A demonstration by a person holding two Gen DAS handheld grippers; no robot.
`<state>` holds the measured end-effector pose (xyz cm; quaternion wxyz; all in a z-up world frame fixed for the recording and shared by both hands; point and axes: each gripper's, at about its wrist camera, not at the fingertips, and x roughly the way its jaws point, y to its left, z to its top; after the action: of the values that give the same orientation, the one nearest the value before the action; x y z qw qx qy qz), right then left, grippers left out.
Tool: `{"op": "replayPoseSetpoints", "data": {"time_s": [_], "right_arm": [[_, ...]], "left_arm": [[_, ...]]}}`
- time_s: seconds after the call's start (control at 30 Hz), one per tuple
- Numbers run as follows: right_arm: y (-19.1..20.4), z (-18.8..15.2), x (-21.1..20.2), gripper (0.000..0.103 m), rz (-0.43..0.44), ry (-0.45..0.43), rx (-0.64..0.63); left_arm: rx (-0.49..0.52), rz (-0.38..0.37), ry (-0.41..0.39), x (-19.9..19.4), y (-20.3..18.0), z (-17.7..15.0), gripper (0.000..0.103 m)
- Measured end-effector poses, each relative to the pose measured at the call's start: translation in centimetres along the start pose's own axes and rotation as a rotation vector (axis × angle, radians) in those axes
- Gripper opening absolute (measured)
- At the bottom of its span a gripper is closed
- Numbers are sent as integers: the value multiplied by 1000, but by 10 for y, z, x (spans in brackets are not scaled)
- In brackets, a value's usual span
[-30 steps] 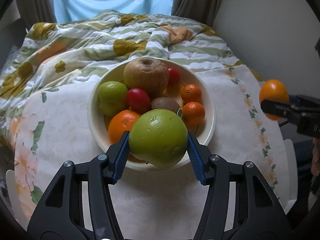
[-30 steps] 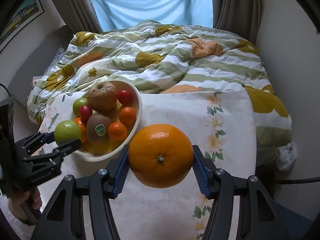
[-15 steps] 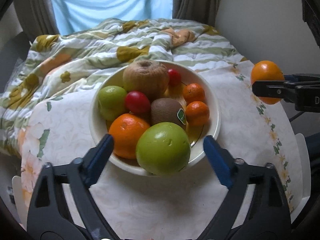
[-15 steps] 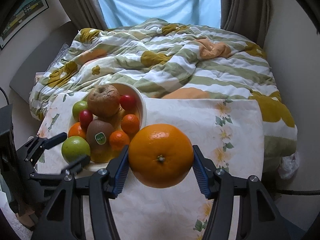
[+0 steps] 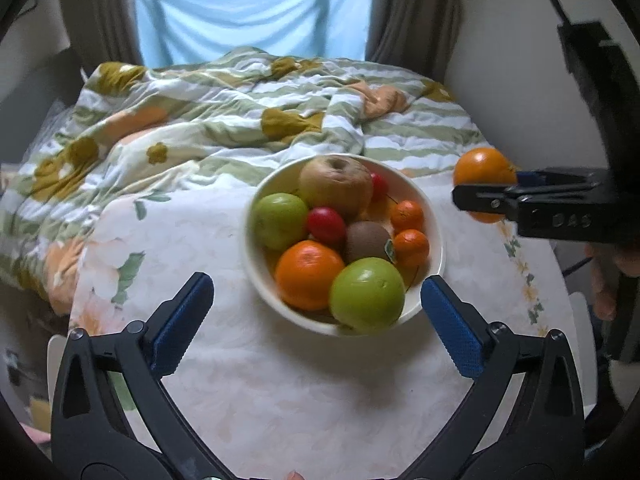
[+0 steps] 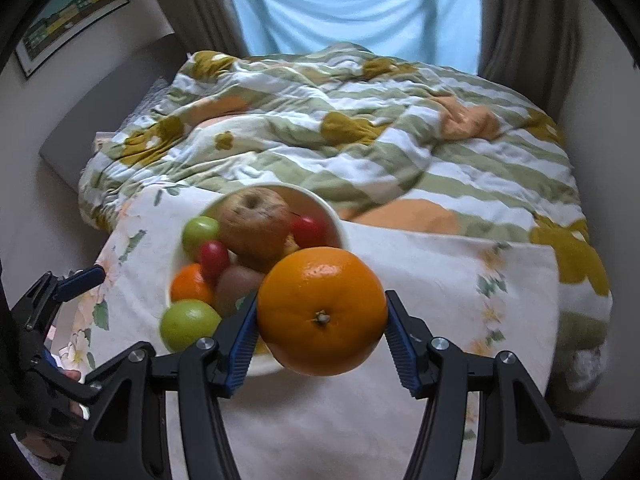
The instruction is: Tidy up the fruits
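Observation:
A cream bowl point(image 5: 434, 216) on the table holds a brown apple point(image 5: 336, 184), a green apple at its front rim point(image 5: 366, 294), another green apple point(image 5: 280, 220), an orange point(image 5: 308, 274), a kiwi point(image 5: 366, 240), small tangerines and red fruits. My left gripper point(image 5: 316, 316) is open and empty, in front of the bowl. My right gripper point(image 6: 320, 330) is shut on a large orange point(image 6: 322, 310), held above the table to the right of the bowl; it also shows in the left wrist view point(image 5: 484, 178). The bowl also shows in the right wrist view point(image 6: 338, 224).
The round table point(image 5: 280, 380) has a white floral cloth. A rumpled striped quilt point(image 5: 240, 112) lies on the bed behind it. A wall stands close on the right, curtains and a window at the back.
My left gripper opened, released the green apple into the bowl's front and drew back. My right gripper moved left toward the bowl with the orange.

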<state>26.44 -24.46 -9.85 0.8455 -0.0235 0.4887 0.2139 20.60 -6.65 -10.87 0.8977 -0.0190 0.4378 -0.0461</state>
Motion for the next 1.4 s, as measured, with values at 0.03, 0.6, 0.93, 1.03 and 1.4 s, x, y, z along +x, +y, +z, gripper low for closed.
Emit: {"op": "replayPoseSetpoints", "data": {"time_s": [0.03,0.6,0.93,1.03,1.4], "right_arm": [[4,3,3,55,8,2,-10],[19,12,56,55,73,41,-71],[15,15,67,64,106,31,-40],[17,18,59,90,111,-11,-44],[33,10,12,102,61,-97,-1]], "left_arm": [[-12,5,1,-2,4,0,103],[-99,73,29,-8,40,-10,103],[-118,80,23,-8,42,-9,103],[-119,78,26,-8,42,-9,103],[-60,57,4,-43,50,-4,103]]}}
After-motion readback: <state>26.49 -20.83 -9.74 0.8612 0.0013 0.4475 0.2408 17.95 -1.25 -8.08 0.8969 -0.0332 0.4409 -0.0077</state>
